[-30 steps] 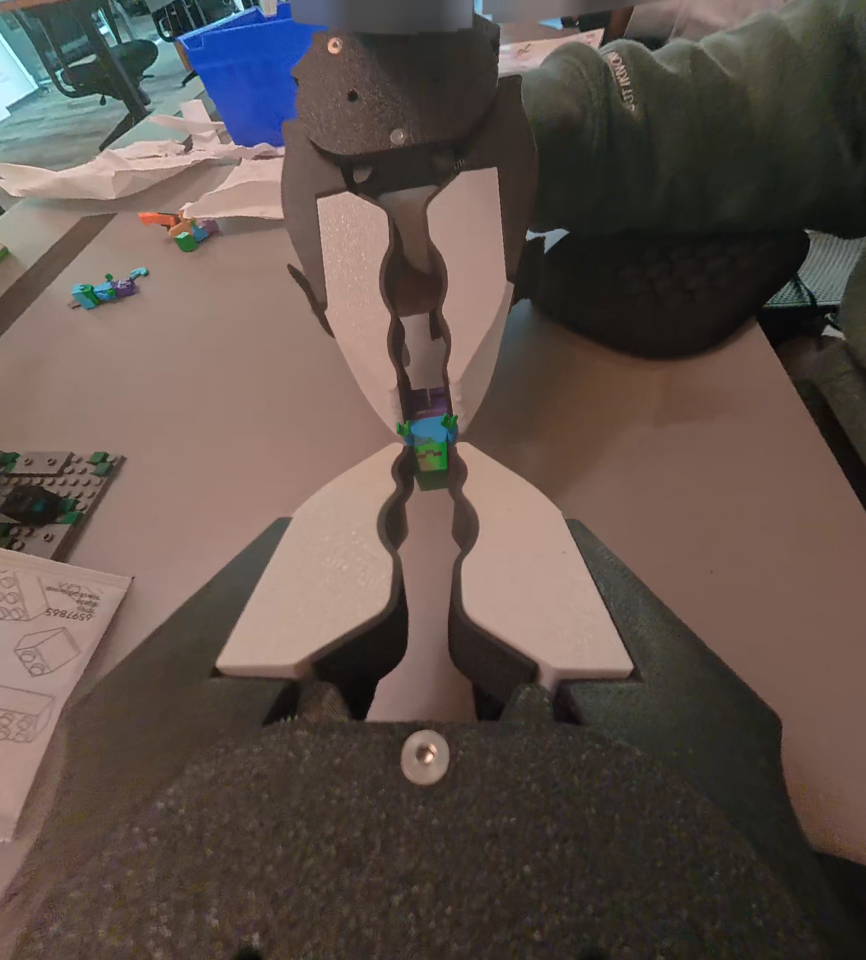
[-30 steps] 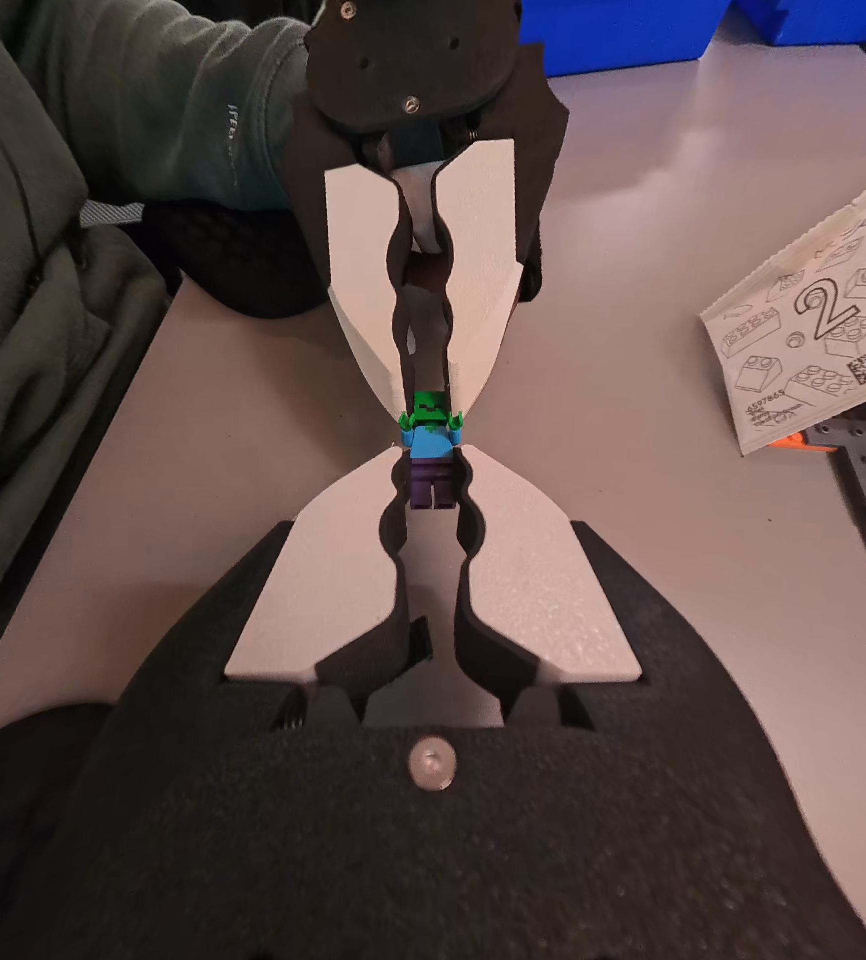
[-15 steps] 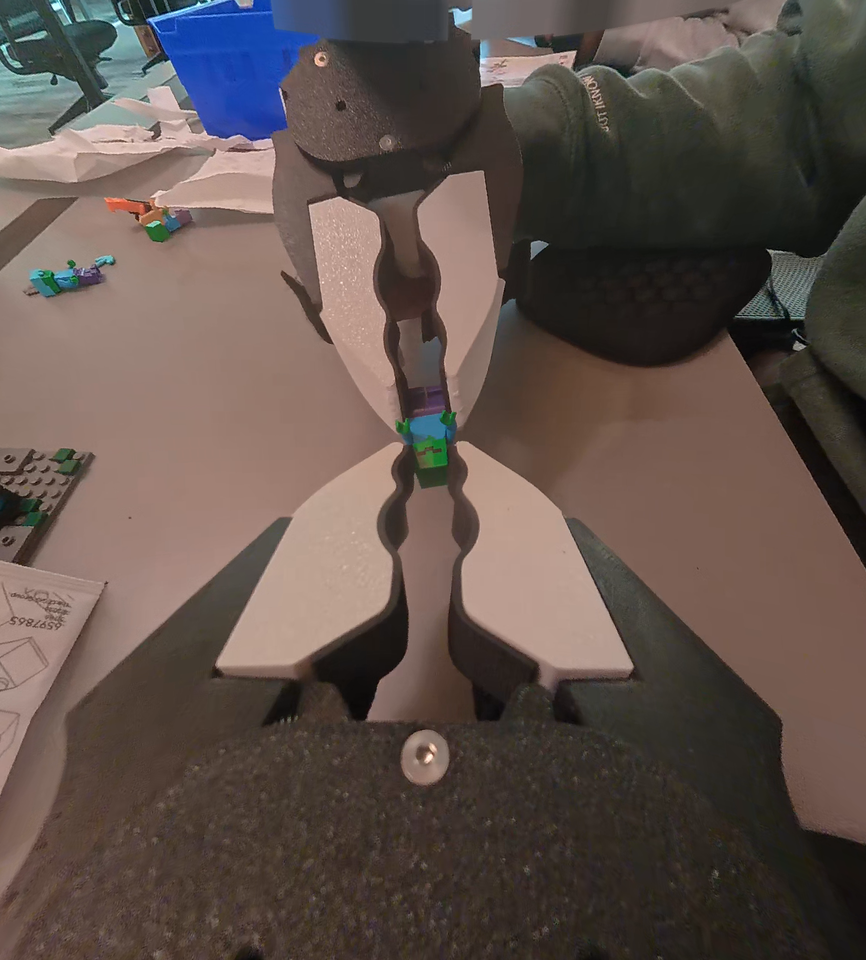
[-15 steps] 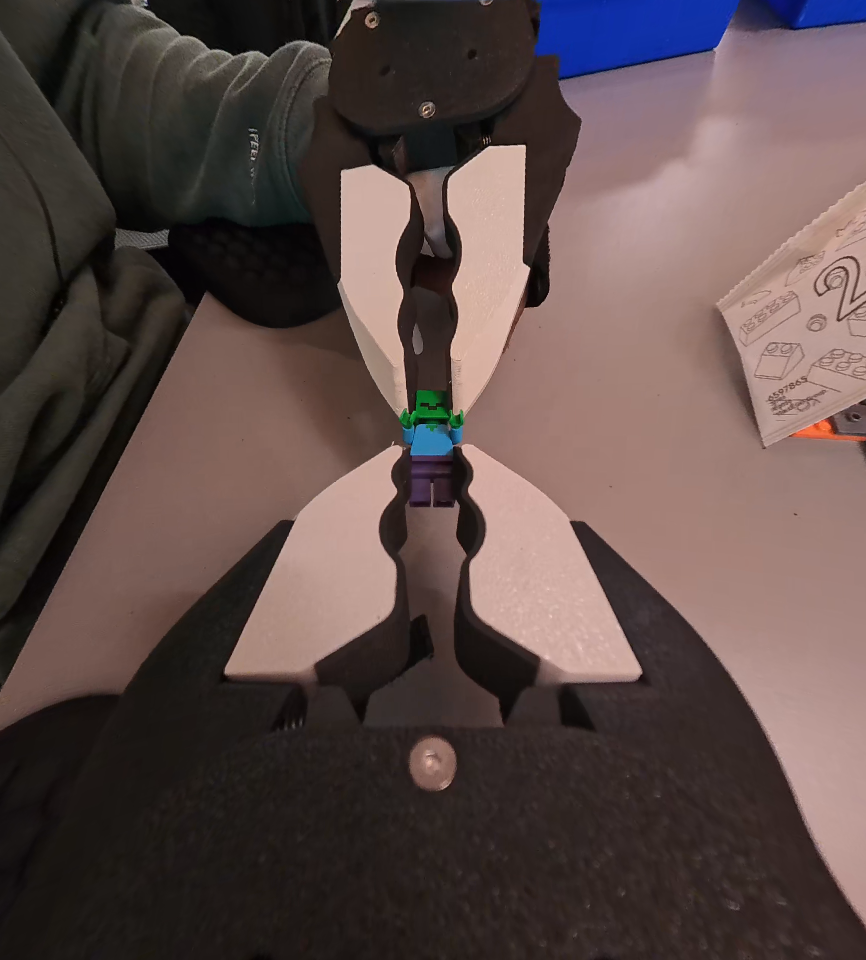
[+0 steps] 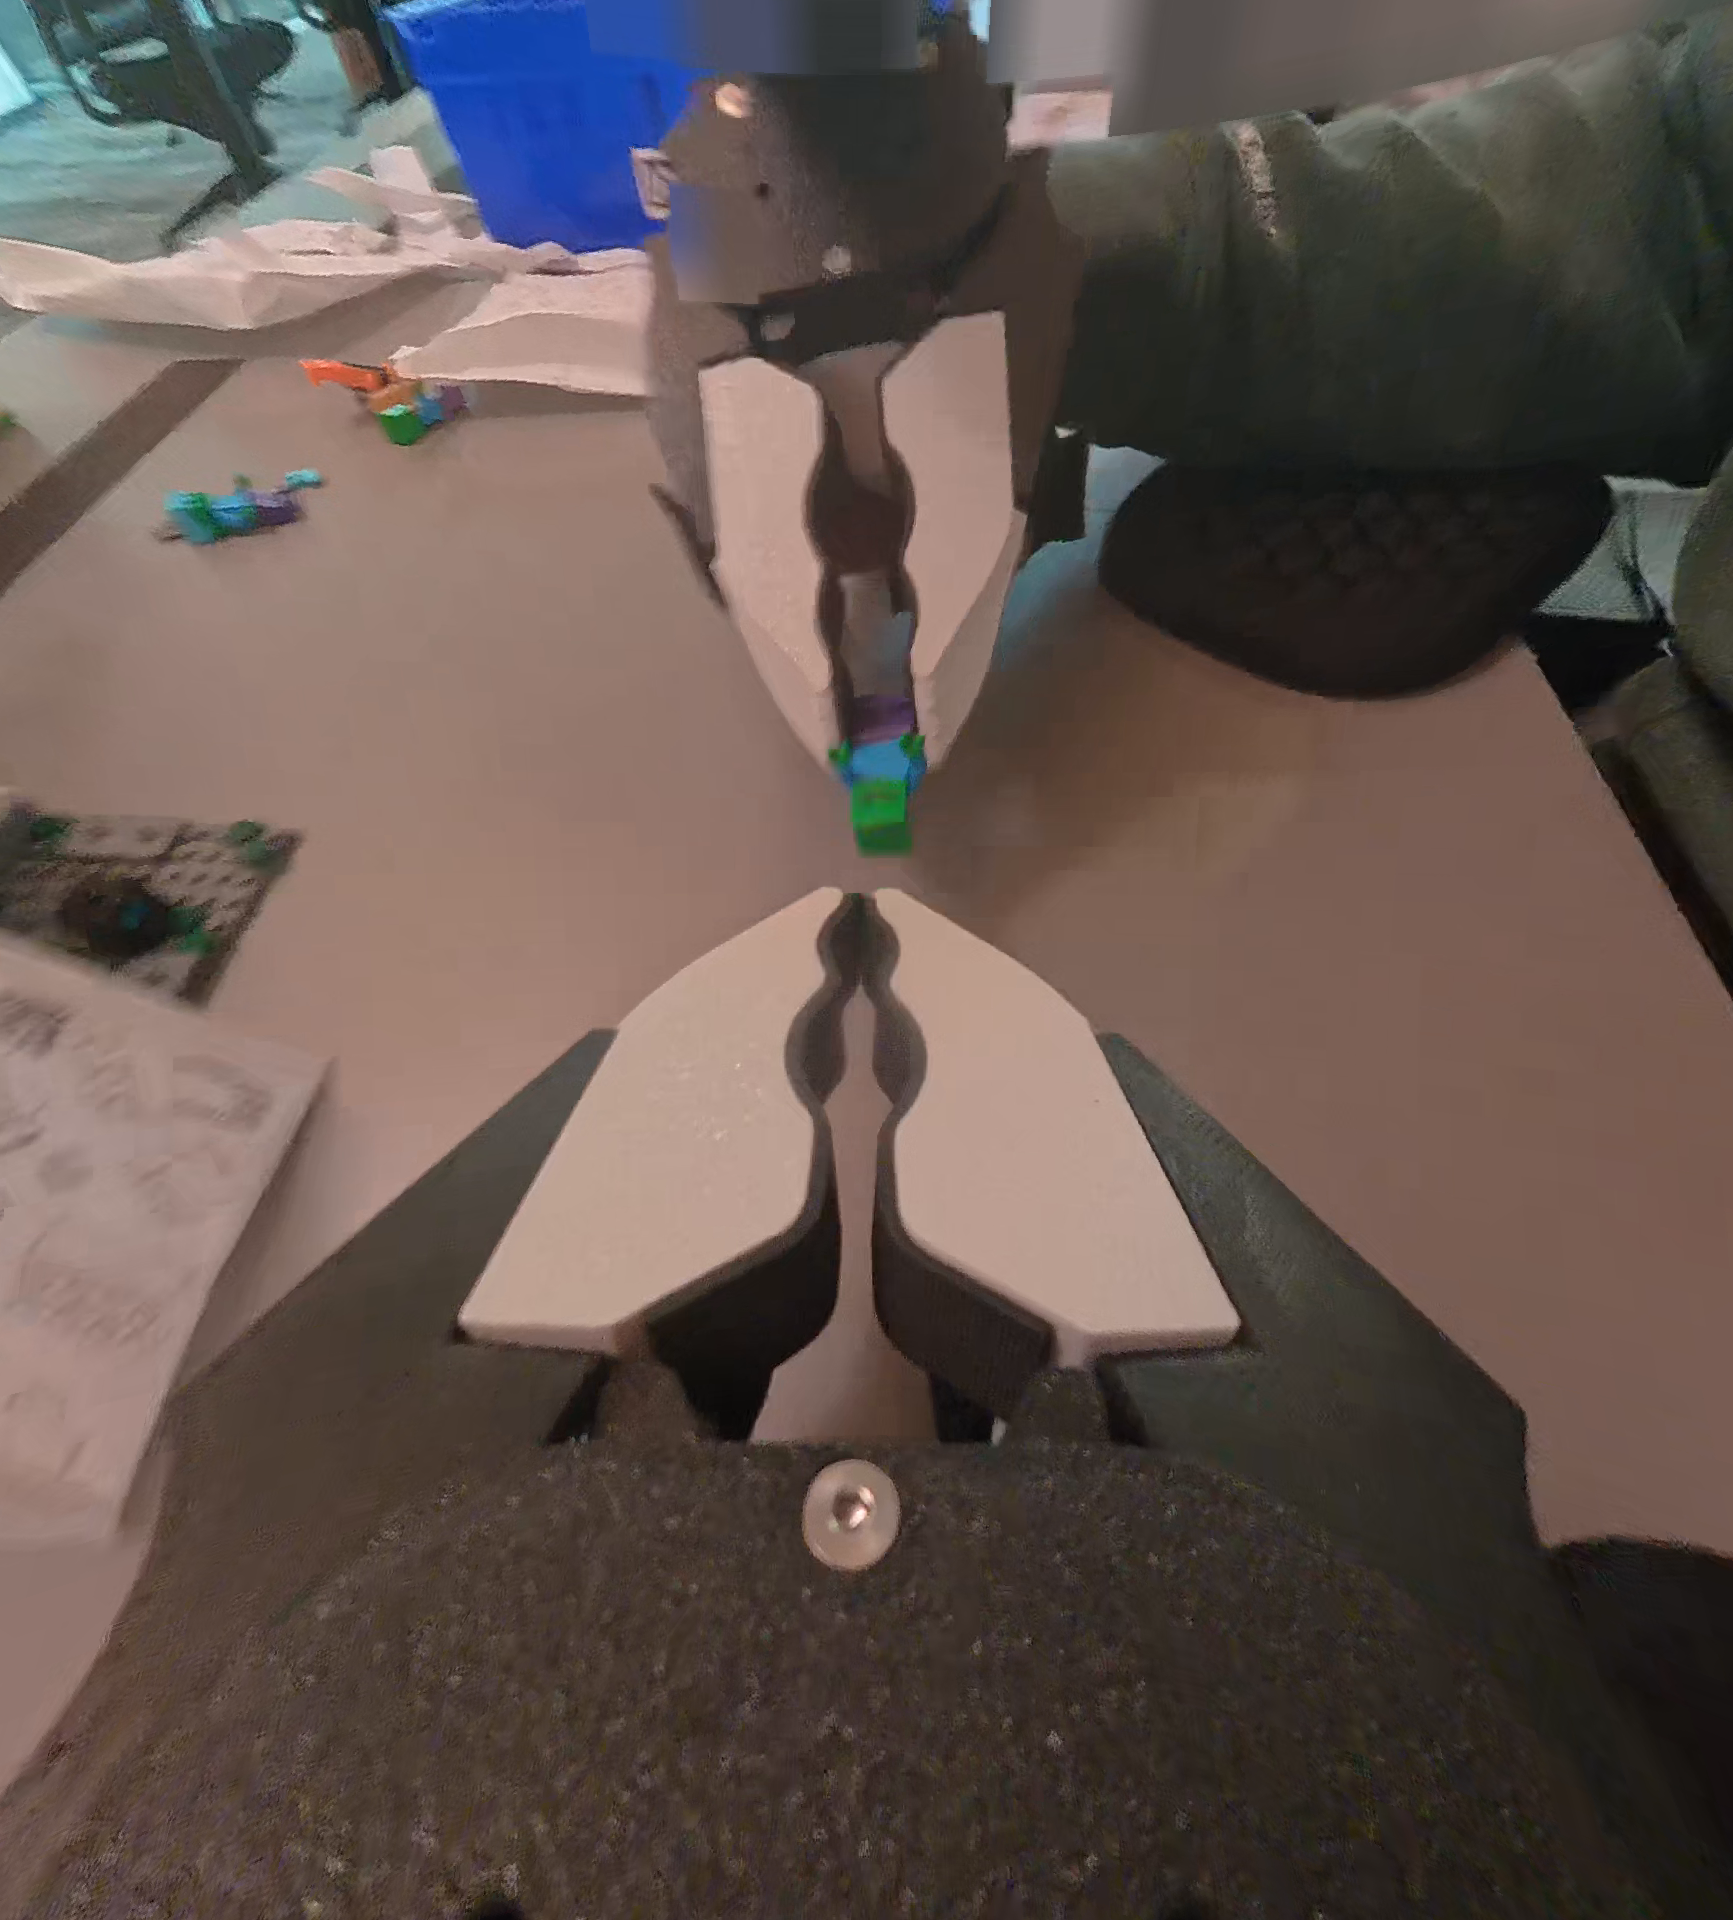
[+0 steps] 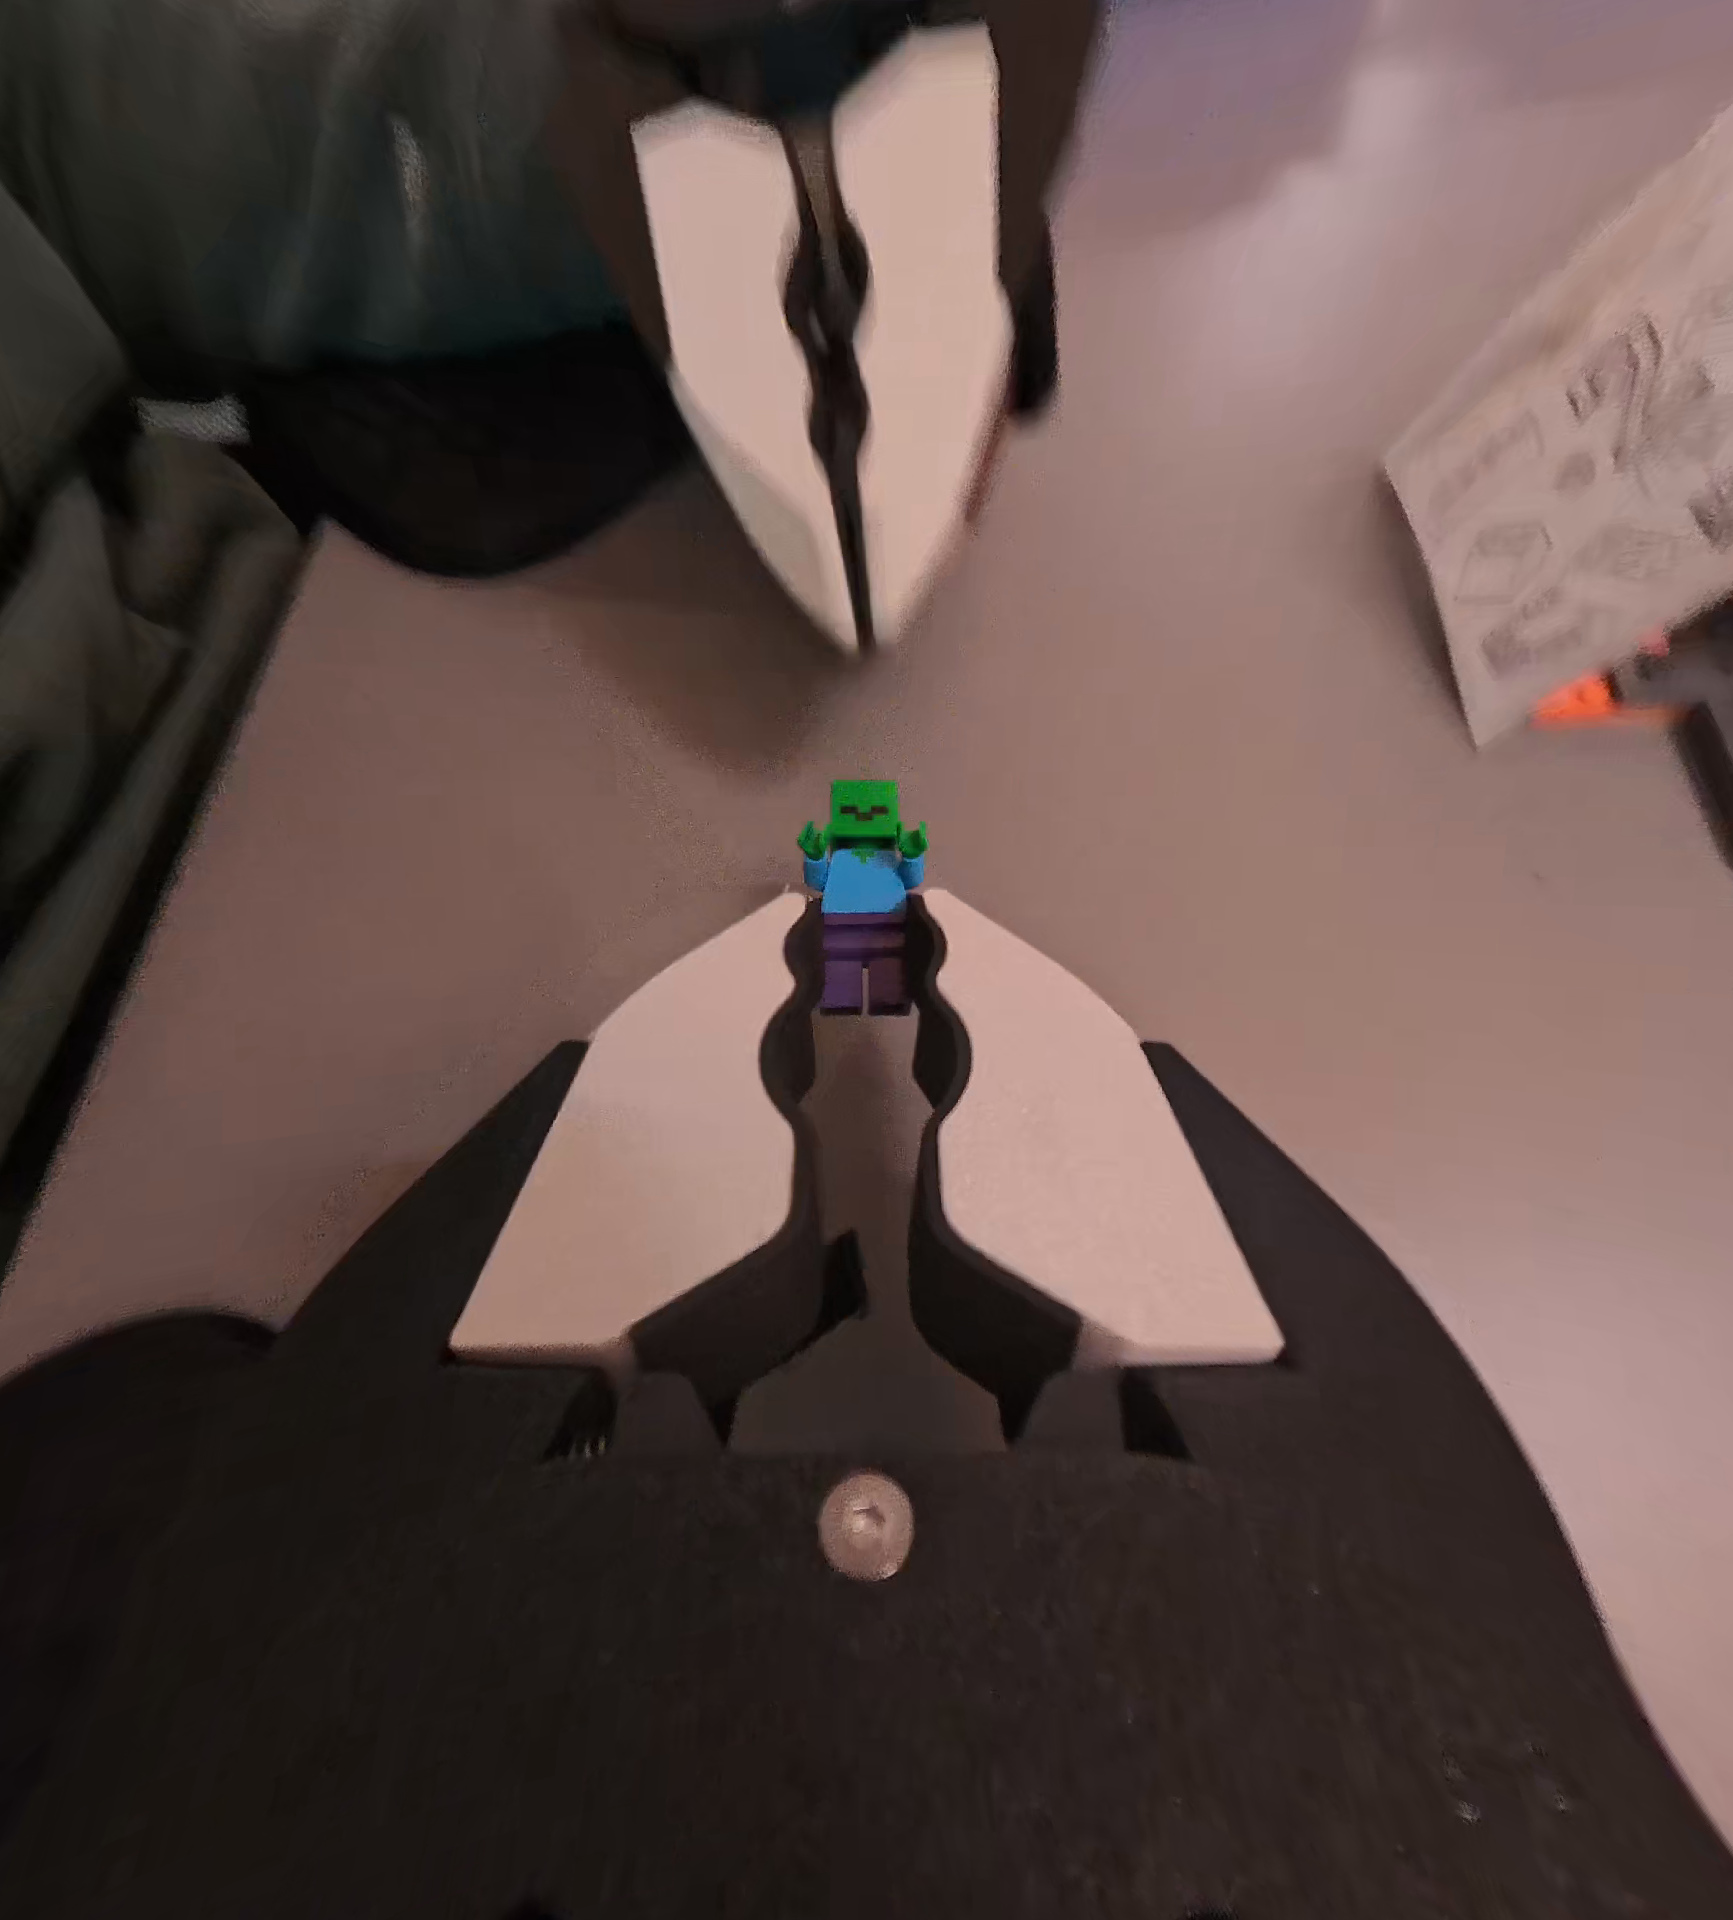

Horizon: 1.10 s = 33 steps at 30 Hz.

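Note:
A small brick figure with a green head, blue torso and purple legs (image 6: 864, 883) sits in my right gripper (image 6: 864, 904). The pads press on its purple legs, and its head and arms stick out past the tips, above the grey table (image 6: 1257, 935). The left wrist view shows the same figure (image 5: 881, 800) at the tips of the right gripper (image 5: 877, 743). My left gripper (image 5: 854, 902) is shut with nothing between its pads, a short way in front of the figure's head. In the right wrist view the left gripper (image 6: 857, 639) appears blurred, closed and bare.
A grey baseplate build (image 5: 135, 904) and a printed sheet (image 5: 62, 1195) lie at the left. Loose small brick figures (image 5: 238, 509), crumpled white paper (image 5: 218, 270) and a blue bin (image 5: 550, 114) are farther back. A person's green sleeve (image 5: 1413, 291) is at the right. Some 5 cm of space lies between my two pairs of fingers. Left tips and right tips are each some 20 cm from the grey baseplate build (image 5: 135, 904).
My left gripper held the figure's green head earlier. The head has left its grasp, its pads have come together on air, and the two grippers have drawn apart. The right grasp is unchanged.

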Motion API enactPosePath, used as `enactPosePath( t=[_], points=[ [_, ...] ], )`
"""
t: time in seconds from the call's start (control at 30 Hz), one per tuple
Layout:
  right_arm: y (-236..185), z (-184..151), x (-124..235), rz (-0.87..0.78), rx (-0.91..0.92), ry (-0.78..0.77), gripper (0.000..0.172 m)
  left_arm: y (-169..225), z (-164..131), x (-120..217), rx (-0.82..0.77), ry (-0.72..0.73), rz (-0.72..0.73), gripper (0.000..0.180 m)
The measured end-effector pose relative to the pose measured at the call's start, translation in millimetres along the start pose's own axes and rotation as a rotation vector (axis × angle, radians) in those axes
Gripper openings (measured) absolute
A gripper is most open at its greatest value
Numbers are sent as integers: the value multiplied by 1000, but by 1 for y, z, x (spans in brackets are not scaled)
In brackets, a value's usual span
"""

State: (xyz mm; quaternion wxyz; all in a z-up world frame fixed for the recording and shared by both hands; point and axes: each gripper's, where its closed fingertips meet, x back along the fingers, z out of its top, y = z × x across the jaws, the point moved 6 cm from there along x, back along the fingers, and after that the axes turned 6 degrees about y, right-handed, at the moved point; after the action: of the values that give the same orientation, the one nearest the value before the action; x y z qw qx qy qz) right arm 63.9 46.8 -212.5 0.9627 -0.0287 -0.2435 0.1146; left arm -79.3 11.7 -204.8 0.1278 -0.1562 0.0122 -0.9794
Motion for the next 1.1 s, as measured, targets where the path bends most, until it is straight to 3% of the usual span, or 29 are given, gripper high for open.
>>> enactPosePath(
  t=[0.13,0.37,0.47,0.53,0.6,0.67,0.73,0.97,1.07,1.1],
  points=[
    [10,-5,22,-42,-50,104,15,-17,-2,24,17,41,119,0],
    [10,-1,13,-53,-22,106,15,-17,-7,3,-45,-21,160,0],
    [6,5,6,-53,9,108,15,-3,0,-13,-85,-5,106,0],
    [2,8,0,-42,28,103,15,2,1,-21,-75,-6,83,30],
    [-2,8,-5,-34,45,92,15,4,0,-25,-57,-27,69,35],
    [-4,9,-9,-27,54,87,15,6,0,-26,-61,-22,55,31],
    [-5,9,-11,-22,62,81,15,10,0,-26,-71,-26,32,14],
    [-8,11,-16,-41,80,77,16,11,2,-22,-84,-54,26,12],
    [-9,7,-27,-57,93,3,31,15,3,-23,-94,-49,6,12],
    [-11,6,-29,-47,110,-12,23,15,1,-24,-105,-69,15,13]
  ],
)
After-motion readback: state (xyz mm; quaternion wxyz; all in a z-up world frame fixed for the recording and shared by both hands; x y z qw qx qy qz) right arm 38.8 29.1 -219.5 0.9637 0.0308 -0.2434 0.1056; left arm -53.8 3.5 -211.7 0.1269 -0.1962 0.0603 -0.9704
